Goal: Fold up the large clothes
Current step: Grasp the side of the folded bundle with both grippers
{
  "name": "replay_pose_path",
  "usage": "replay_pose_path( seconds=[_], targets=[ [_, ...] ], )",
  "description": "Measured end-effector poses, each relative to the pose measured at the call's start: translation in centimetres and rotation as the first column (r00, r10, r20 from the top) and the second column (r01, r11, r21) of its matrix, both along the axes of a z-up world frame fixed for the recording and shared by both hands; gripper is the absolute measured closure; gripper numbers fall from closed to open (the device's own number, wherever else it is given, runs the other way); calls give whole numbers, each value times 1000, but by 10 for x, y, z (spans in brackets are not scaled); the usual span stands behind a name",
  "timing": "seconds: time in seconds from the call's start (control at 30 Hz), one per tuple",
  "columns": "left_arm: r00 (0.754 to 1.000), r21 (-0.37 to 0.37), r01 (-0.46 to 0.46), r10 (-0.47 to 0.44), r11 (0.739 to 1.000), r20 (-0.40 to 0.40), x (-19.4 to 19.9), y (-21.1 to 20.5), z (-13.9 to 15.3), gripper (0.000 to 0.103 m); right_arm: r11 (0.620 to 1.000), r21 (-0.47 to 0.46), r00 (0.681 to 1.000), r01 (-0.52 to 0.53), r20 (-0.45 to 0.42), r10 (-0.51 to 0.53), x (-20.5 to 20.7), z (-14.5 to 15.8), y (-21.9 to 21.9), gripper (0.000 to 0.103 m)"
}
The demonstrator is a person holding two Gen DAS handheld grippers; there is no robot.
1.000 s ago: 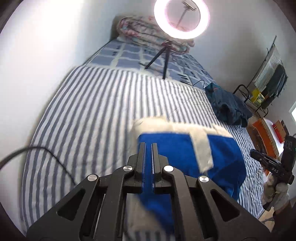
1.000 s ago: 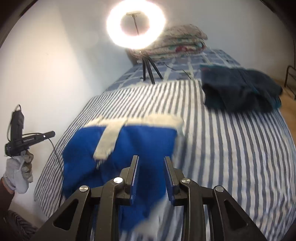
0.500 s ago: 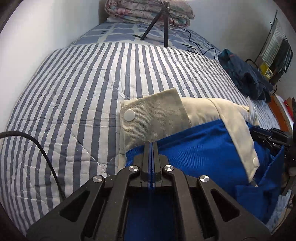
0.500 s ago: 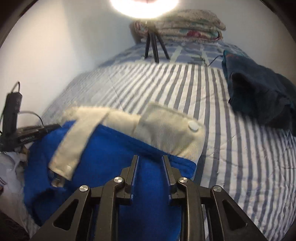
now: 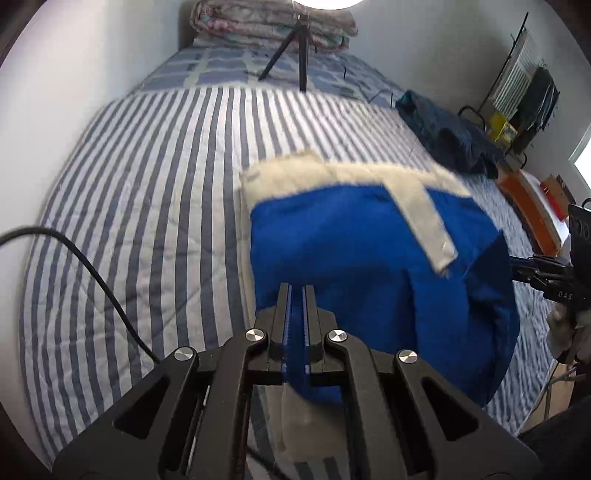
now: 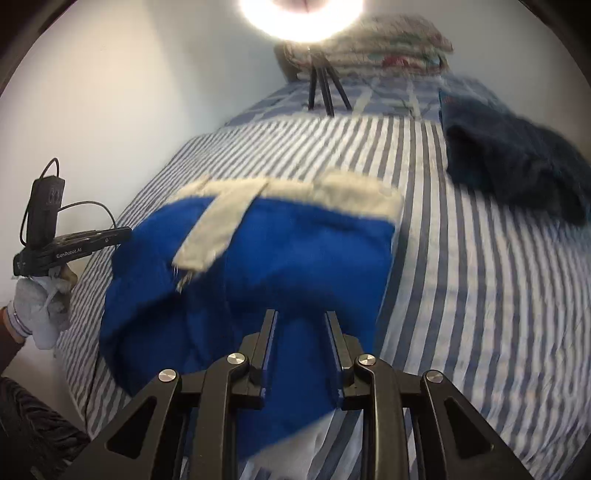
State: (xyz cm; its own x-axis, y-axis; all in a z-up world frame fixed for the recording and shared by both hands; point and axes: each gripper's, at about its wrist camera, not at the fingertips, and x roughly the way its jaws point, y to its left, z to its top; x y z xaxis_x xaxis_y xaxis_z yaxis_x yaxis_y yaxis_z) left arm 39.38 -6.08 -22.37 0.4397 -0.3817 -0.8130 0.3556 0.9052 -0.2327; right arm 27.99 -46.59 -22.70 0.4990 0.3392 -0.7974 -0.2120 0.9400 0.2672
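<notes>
A blue garment point(image 5: 369, 251) with a cream collar and cream strap hangs over the striped bed point(image 5: 147, 206), blurred by motion. My left gripper point(image 5: 297, 291) is shut on its near blue edge, with cloth pinched between the fingers. In the right wrist view the same blue garment point(image 6: 295, 258) spreads ahead, and my right gripper point(image 6: 301, 317) is shut on a thick fold of it. The left gripper point(image 6: 122, 233) shows at the left edge of that view, held by a gloved hand point(image 6: 40, 314). The right gripper's body point(image 5: 554, 273) shows at the right edge of the left wrist view.
A dark blue pile of clothes point(image 6: 517, 162) lies on the bed's right side. A tripod point(image 5: 295, 48) with a ring light point(image 6: 301, 14) stands near folded quilts point(image 5: 273, 22) at the head. A clothes rack point(image 5: 524, 85) and orange items point(image 5: 528, 210) sit beside the bed. A black cable point(image 5: 92, 273) crosses the left edge.
Both grippers swung the garment out toward the bed, then pulled back. The collar lay close half a second ago and is now farther off and blurred. Both grips held.
</notes>
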Motion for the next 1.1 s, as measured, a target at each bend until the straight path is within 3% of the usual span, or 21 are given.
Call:
replay_pose_path(
  seconds=[0.1, 0.17, 0.27, 0.33, 0.4, 0.47, 0.57, 0.7, 0.77, 0.97, 1.1],
  targets=[
    [999, 1, -11, 11, 1000, -48, 0, 3, -23, 102, 1000, -11, 999, 5, -51, -6, -4, -25, 0, 79],
    [1000, 15, -3, 3, 1000, -31, -2, 2, -30, 100, 1000, -1, 999, 8, -51, -8, -4, -31, -1, 79],
    [999, 38, 15, -13, 999, -42, -5, 0, -25, 100, 999, 32, 996, 27, -82, -24, -1, -30, -7, 79],
    [998, -16, 3, -4, 1000, -65, -8, 11, -17, 100, 999, 39, 996, 19, -87, -16, -7, -23, -13, 79],
    [997, -83, -44, 39, 996, -64, -11, 31, -8, 86, 998, 50, 997, 33, -64, -30, -15, -15, -23, 74],
    [995, -169, -78, 66, 983, -74, -8, 49, -3, 55, 993, 99, 998, 60, -15, -59, -25, -5, -38, 51],
    [981, -358, -160, 110, 920, -157, 1, 80, -1, 37, 982, 165, 993, 95, 56, -106, -30, 3, -58, 28],
    [936, -545, -293, 120, 786, -331, 20, 105, -24, 36, 945, 295, 988, 144, 18, -157, -19, -8, -80, 24],
    [921, -568, -316, 101, 760, -377, 27, 107, -34, 36, 931, 336, 989, 145, -16, -148, -16, -19, -84, 24],
    [900, -540, -293, 36, 789, -435, 34, 94, -57, 36, 925, 356, 990, 132, -95, -105, -8, -44, -82, 23],
    [900, -522, -276, 26, 807, -436, 34, 82, -64, 36, 907, 399, 989, 132, -114, -94, -1, -51, -82, 23]
  ],
)
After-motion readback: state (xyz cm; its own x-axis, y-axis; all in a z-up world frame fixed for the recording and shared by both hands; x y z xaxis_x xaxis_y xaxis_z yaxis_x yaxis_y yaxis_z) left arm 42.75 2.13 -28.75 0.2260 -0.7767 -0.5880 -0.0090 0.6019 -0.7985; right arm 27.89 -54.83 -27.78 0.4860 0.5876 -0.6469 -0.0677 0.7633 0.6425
